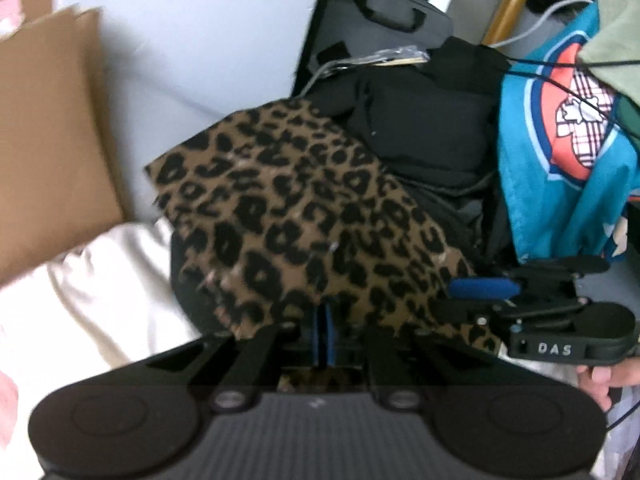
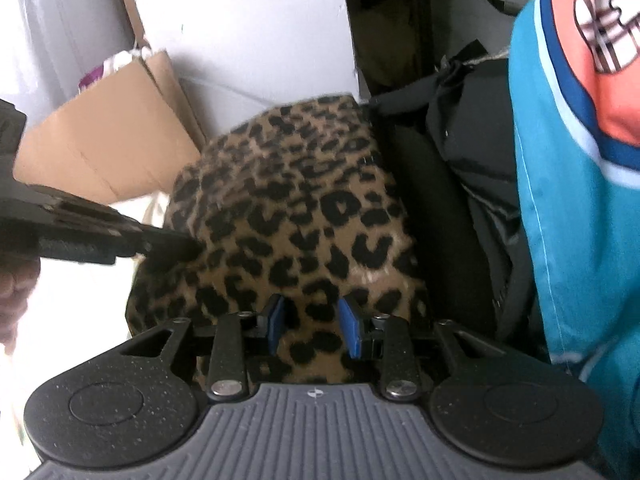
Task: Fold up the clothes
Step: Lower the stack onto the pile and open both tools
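The left tongs (image 1: 325,330) are pressed together on the near edge of the leopard-print cloth (image 1: 304,216), its blue pads nearly touching with the fabric pinched between them. The right tongs (image 2: 313,325) stand apart, blue pads on either side of a fold of the same cloth (image 2: 304,216), not pressing it. The cloth is draped over a dark mound, with a black garment (image 1: 432,128) behind it and a teal shirt (image 1: 560,152) with an orange and plaid print to the right. White bedding (image 1: 88,280) lies to the left, beside a cardboard box (image 1: 48,140). A hand (image 1: 608,378) grips the right tongs' handle.
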The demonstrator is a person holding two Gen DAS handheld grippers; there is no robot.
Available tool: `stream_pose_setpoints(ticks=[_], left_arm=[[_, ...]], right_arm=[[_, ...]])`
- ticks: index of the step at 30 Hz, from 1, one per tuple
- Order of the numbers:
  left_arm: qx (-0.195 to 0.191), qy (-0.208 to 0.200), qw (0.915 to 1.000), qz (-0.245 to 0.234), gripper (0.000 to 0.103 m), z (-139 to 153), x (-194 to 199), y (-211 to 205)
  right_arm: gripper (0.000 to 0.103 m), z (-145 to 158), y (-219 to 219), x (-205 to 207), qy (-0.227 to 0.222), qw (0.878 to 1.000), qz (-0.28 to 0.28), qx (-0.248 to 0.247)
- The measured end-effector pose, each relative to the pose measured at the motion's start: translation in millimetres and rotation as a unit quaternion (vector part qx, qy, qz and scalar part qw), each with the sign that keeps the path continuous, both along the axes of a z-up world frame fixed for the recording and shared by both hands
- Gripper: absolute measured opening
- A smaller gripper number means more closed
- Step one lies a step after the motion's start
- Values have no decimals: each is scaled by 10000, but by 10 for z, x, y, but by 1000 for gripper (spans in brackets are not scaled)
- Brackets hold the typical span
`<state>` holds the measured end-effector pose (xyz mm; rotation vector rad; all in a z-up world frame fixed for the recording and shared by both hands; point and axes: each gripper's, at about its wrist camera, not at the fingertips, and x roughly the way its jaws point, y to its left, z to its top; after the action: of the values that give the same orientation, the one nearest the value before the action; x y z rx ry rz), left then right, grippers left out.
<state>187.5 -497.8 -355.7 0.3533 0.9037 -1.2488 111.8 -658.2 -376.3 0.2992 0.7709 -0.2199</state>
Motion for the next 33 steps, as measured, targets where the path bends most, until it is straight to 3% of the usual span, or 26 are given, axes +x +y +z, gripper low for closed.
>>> stream_pose_setpoints(ticks=[7, 9, 13, 18, 26, 31, 33], left_arm=[[-203, 219, 9989, 359, 5, 34, -173, 345], [-263, 246, 9984, 424, 14, 62, -270, 421], [-375, 395, 9969, 560, 21, 58, -433, 526], [-212, 622, 9958, 630, 37, -66, -570, 592], [10, 1377, 9830, 1214, 44, -345, -668, 844], [-162, 1912, 9701, 1483, 50, -419, -715, 999], [-121, 1924, 9707, 1432, 51, -442, -773, 994]], right_arm=[[37, -28, 0, -294, 214, 9996, -178, 5], [37, 28, 36, -368, 176, 9997, -180, 6], [37, 98, 109, -448, 113, 9998, -166, 59], [37, 83, 214, -475, 91, 9998, -110, 112], [37, -77, 346, -473, 379, 9987, -104, 338], [37, -69, 370, -559, 417, 9973, -180, 572], [37, -68, 377, -592, 419, 9969, -223, 629]])
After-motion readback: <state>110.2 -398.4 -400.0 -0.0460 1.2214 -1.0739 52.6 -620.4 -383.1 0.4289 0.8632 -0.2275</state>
